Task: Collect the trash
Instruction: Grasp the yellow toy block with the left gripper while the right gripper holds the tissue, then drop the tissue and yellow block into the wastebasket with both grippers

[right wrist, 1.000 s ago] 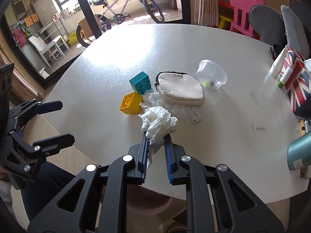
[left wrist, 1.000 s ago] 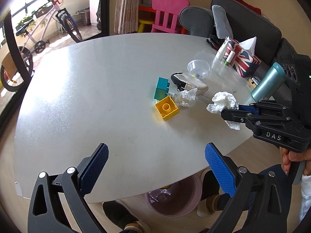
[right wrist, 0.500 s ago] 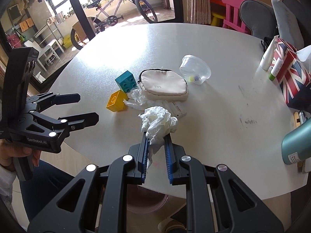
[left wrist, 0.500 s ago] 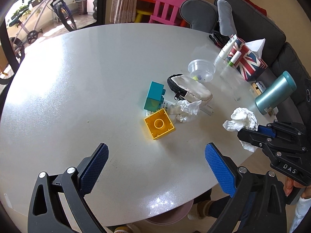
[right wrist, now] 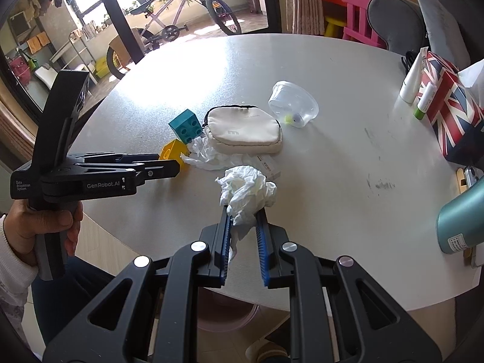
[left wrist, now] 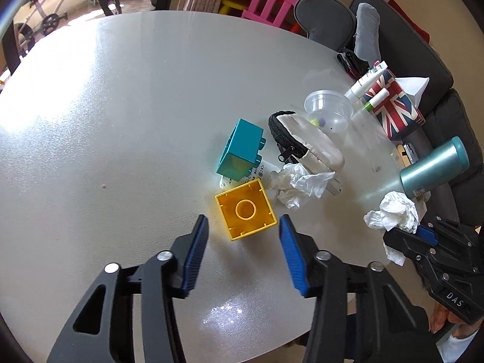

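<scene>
1. Vs a sec ago: we see the left gripper [left wrist: 243, 227] much narrower, jaws closing, and it has come down closer over the table [left wrist: 121, 121]; the yellow block [left wrist: 245, 209] now sits just past its tips, where before it lay well off toward the far side. Nothing is pinched yet: pads not on the block.
2. The right gripper [right wrist: 244, 211] looks the same as before, clenched on the tissue wad [right wrist: 246, 192], holding it up over the near table edge.
3. A 2nd tissue [left wrist: 298, 183], flat-ish and crinkled, lies on the table just right of the yellow block, touching the near end of the pouch [left wrist: 308, 145].
4. Materials: table is a round, glossy, speckled grey-white top w/ glare at left. Yellow block is hard plastic, hollow side up w/ a ring inside. The teal block [left wrist: 242, 149], tipped on its side w/ studs pointing right, sits just beyond it. Pouch is cream fabric w/ a black zipper, soft and rounded. The clear cup [left wrist: 329, 112], thin plastic, stands farther right; small coloured bits inside.
5. Gripper pads are blue and ribbed, arms matte black.
6. Pose: both grippers tilt steeply down at the table. In the right view, the person's left hand [right wrist: 45, 227] wraps the left handle, white sleeve cuff at the wrist; the gripper lies side-on w/ tips near the yellow block.
7. A pink bin [right wrist: 230, 317] shows under the near table edge.
</scene>
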The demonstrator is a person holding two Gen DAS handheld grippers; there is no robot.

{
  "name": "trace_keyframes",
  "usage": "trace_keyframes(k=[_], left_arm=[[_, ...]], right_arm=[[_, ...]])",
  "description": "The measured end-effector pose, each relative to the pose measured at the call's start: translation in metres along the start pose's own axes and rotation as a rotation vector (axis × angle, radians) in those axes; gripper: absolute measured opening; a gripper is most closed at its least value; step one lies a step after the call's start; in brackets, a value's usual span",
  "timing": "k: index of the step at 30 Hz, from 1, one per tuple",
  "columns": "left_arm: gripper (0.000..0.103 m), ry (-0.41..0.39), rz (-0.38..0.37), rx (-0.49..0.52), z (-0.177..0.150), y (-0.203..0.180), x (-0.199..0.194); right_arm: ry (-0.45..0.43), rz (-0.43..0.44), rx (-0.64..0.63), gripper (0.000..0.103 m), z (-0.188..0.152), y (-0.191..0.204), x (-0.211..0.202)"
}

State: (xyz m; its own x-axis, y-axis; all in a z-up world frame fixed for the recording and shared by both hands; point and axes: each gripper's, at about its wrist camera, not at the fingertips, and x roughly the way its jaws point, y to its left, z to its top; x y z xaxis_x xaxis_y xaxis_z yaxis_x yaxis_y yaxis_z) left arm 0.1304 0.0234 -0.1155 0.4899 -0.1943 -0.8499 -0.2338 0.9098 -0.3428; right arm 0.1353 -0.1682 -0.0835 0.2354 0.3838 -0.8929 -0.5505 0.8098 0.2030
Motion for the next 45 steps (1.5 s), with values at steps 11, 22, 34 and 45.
trace_keyframes(k=[11,22,34,45], left_arm=[[0.034,-0.032,0.028,0.058,-0.004,-0.008,-0.012],[0.034,-0.055,0.090,0.194,-0.037,-0.021,-0.049],[0.034,-0.070,0.103,0.272,-0.077,-0.036,-0.089],[0.034,-0.063,0.104,0.290,-0.121,-0.043,-0.103]], right_arm=[[-0.001,0.007,-0.009,0.016,-0.001,0.003,0.002],[-0.010,0.007,-0.055,0.016,-0.010,0.023,-0.010],[-0.001,0.025,-0.105,0.016,-0.037,0.046,-0.036],[0.062,0.090,-0.161,0.016,-0.087,0.074,-0.040]])
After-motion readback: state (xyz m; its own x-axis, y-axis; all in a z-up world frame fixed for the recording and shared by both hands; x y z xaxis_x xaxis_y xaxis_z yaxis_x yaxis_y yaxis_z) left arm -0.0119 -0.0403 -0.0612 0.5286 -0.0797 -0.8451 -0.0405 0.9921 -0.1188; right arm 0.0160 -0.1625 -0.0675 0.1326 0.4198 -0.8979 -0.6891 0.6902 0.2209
